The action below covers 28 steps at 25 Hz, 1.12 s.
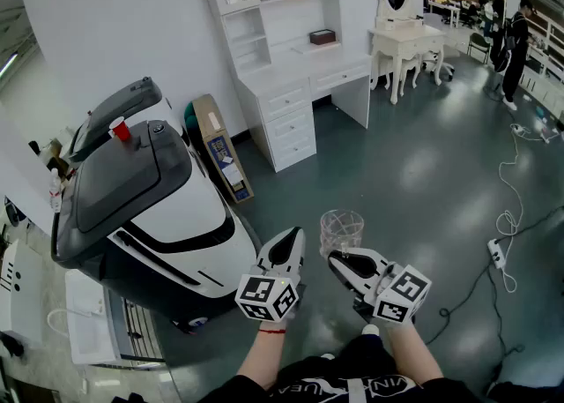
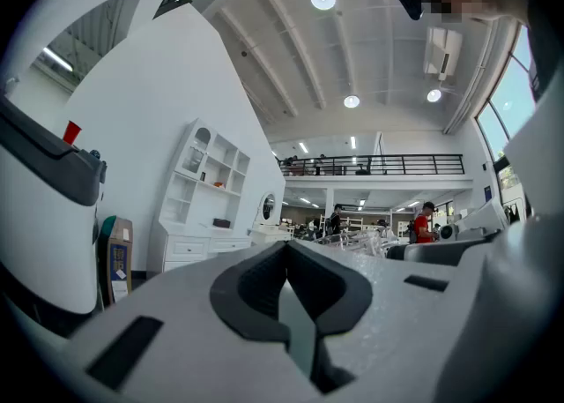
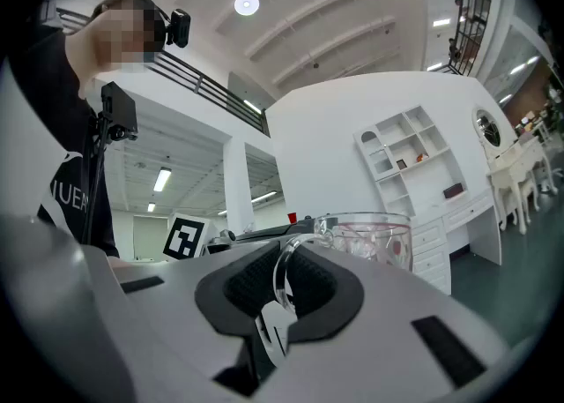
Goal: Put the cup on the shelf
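Looking down through the head view, I have the right gripper point(image 1: 335, 257) closed on the cup point(image 1: 341, 229), a clear glass one with a handle. In the right gripper view the jaws of that gripper point(image 3: 284, 262) pinch the thin glass handle point(image 3: 279, 279) between their dark pads, and the cup's body point(image 3: 374, 238) stands upright just beyond the tips. It is held in the air above the dark green floor point(image 1: 423, 181), well apart from the shelf point(image 1: 273, 4).

The left gripper point(image 1: 288, 245) sits just beside the right one, to the left of the cup and not touching it. In the left gripper view its jaws point(image 2: 285, 273) meet at the tips with nothing between them.

The white shelf unit stands against the far wall over a white desk surface point(image 1: 304, 70), where a small brown box point(image 1: 322, 37) rests. To its right is a white vanity table point(image 1: 405, 40) with an oval mirror. On my left is a big white and grey machine point(image 1: 176, 216) with a red cup point(image 1: 120, 130) on top, and a cardboard box point(image 1: 220, 150) leans between it and the desk. A person point(image 1: 515, 40) stands at the far right, and a power strip point(image 1: 496, 253) lies on the floor.
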Each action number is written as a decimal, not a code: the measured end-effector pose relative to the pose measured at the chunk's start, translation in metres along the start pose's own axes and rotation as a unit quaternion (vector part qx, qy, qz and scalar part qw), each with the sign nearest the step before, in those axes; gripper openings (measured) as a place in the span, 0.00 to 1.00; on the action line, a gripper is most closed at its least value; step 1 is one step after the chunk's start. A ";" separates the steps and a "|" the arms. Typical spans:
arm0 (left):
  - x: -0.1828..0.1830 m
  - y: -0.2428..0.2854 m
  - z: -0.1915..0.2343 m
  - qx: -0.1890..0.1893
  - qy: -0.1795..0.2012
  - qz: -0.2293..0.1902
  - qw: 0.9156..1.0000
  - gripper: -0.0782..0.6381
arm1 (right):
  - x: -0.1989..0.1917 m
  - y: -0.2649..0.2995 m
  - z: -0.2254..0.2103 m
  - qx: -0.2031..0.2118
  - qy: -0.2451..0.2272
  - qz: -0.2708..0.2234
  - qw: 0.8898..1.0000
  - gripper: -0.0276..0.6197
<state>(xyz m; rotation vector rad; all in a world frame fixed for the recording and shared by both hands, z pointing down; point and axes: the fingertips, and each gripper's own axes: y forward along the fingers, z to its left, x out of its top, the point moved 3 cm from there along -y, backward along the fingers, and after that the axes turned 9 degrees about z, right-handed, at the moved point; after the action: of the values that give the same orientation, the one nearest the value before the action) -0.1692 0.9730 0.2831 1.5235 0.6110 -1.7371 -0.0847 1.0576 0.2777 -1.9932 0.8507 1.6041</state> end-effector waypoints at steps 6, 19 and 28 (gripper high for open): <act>0.002 -0.017 0.026 0.009 -0.010 -0.006 1.000 0.12 | -0.003 0.026 0.011 0.005 0.002 0.007 1.000 0.08; 0.009 0.010 0.087 0.012 -0.019 -0.006 1.000 0.12 | 0.009 0.092 -0.024 0.014 -0.009 0.016 1.000 0.08; 0.024 0.074 0.155 0.015 -0.024 0.008 1.000 0.12 | 0.031 0.153 -0.097 0.024 0.022 -0.015 0.999 0.08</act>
<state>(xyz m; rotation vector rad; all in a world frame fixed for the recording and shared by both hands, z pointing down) -0.2095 0.8050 0.2961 1.4986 0.5504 -1.7734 -0.1198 0.8774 0.2759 -2.0036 0.8645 1.5150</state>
